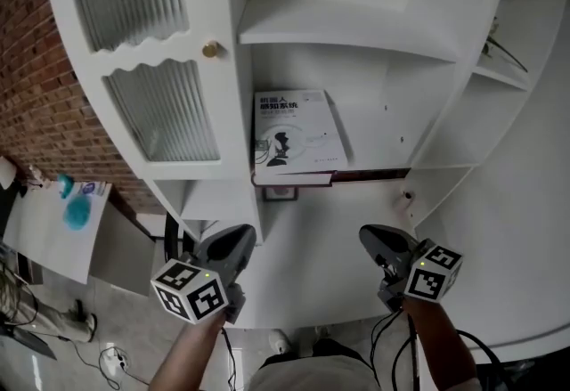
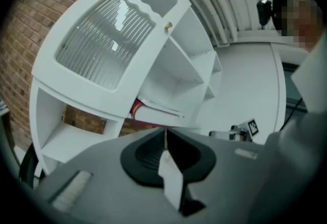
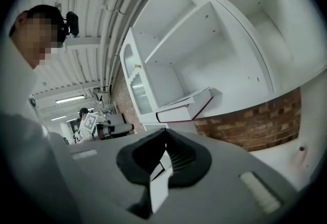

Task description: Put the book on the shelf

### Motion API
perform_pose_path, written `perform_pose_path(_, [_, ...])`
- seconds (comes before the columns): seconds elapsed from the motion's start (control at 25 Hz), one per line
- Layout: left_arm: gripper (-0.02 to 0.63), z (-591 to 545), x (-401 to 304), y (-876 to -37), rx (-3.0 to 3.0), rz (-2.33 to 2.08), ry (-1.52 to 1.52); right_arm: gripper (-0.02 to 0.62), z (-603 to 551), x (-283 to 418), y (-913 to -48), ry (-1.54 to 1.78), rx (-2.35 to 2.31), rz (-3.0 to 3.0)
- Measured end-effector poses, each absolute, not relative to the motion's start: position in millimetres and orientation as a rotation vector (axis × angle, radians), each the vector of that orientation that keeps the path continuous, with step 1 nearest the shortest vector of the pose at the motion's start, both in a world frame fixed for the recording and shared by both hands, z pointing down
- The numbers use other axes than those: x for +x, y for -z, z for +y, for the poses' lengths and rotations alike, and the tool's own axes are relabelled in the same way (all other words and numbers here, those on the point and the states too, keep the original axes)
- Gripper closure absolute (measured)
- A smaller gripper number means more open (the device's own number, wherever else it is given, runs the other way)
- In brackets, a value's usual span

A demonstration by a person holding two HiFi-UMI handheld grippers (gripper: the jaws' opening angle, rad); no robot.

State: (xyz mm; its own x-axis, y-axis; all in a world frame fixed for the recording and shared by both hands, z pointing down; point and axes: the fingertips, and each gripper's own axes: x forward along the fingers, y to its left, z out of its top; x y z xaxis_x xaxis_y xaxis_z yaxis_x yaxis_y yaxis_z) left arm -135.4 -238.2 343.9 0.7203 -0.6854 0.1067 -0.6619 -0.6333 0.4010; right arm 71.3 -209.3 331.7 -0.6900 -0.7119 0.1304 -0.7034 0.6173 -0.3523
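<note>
While the book is lying flat, cover up, on a shelf in the open part of the white cabinet, both grippers are hovering well short of it, out in front of the cabinet's lower edge. The left gripper is showing its jaws pressed together with nothing between them (its own view is looking straight along the closed seam toward the book's spine). The right gripper is doing the same, jaws meeting and empty. In the gripper views the book is resting near the front of its compartment, just beside the ribbed glass door, and its near edge seems to be jutting a little past the shelf lip. Judging by this, the main work is looking done: the book is sitting on the shelf and neither gripper is touching it. What may be remaining is small, perhaps nudging the book further in so that it is not overhanging.
</note>
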Motion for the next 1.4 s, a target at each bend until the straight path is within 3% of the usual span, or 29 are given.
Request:
perform_pose_path(0.48, [0.603, -146, -115, -409, 2.548, -1.254, -0.095, 0.594, -121, 99, -384, 0.204, -1.510, 2.814])
perform_pose_path(1.4, [0.601, 27, -64, -445, 2.429, -1.392, -0.085, 0.594, 31, 146, -438, 0.321, -1.390, 2.886])
